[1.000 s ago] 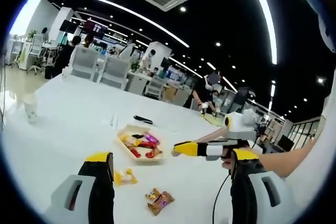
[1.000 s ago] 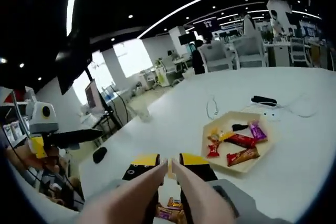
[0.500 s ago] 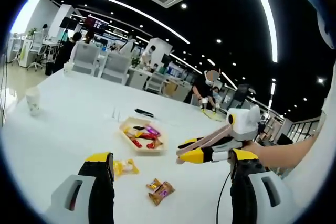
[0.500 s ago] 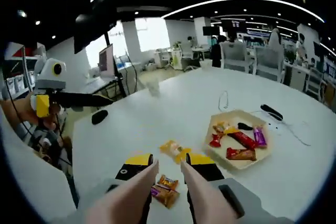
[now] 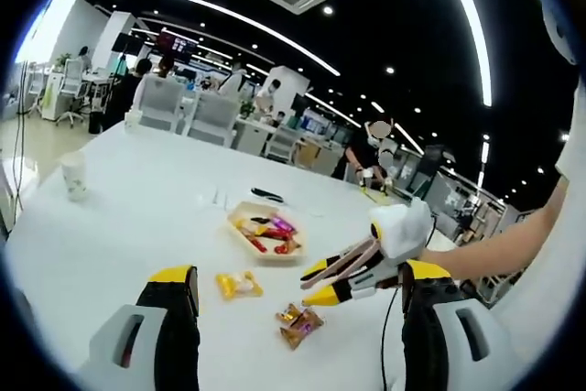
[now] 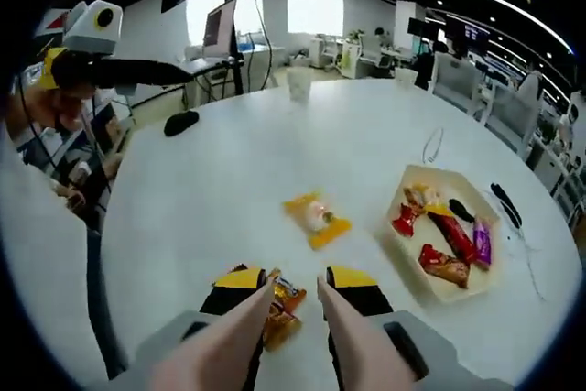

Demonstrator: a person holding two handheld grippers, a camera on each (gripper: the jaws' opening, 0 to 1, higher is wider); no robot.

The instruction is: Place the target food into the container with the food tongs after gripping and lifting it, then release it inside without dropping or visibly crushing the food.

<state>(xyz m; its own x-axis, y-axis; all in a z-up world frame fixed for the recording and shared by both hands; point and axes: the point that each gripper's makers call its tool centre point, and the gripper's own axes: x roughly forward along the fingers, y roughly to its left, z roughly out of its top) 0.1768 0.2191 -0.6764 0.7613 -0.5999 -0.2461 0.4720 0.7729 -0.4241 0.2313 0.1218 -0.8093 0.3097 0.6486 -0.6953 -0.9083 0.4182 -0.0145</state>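
Observation:
A pale hexagonal tray holds several wrapped snacks. On the white table beside it lie a yellow-wrapped candy and an orange snack pack. My right gripper carries flesh-coloured tong blades and stands open low over the table. The orange pack lies between its tips, close to the left one. In the left gripper view that gripper reaches in from the right, just above the pack. My left gripper is wide open, holds nothing and hovers well above the table.
A paper cup stands far off on the table. A black mouse, a thin cable and a black pen-like item lie around the tray. Office chairs and people are beyond the table.
The right gripper has come down toward the table and over the orange pack, and its tong blades have spread apart. The left gripper has pulled back a little.

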